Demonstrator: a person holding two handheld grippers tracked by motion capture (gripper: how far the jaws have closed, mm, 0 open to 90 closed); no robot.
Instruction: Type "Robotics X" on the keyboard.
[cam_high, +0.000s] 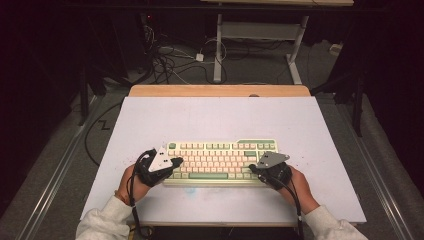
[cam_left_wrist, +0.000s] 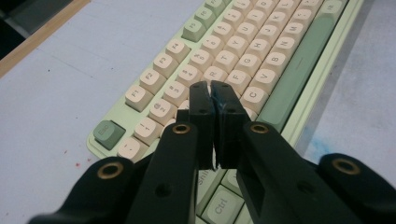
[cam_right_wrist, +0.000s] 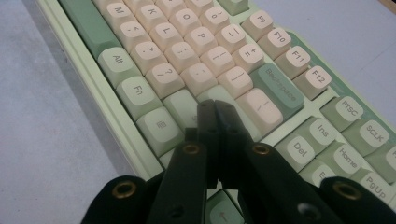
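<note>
Two grippers with jaws pressed together poised over a mint-and-cream mechanical keyboard (cam_high: 220, 162) on a pale table (cam_high: 220, 117).

The keyboard lies square near the front edge of the table, whose top is a pale lavender-white sheet with a few red specks and a faint blue smear by the keyboard's front edge; a strip of bare wood shows along the far edge. The left gripper (cam_left_wrist: 211, 88) hangs over the keyboard's left end, its closed tips above the letter keys near F and R. The right gripper (cam_right_wrist: 214, 107) sits over the right end, jaws also closed on nothing, tips above the green key below Backspace. Beyond the table the room is dark, with grey carpet, a tangle of cables (cam_high: 170, 57) on the floor and the white legs of another desk (cam_high: 260, 35).
</note>
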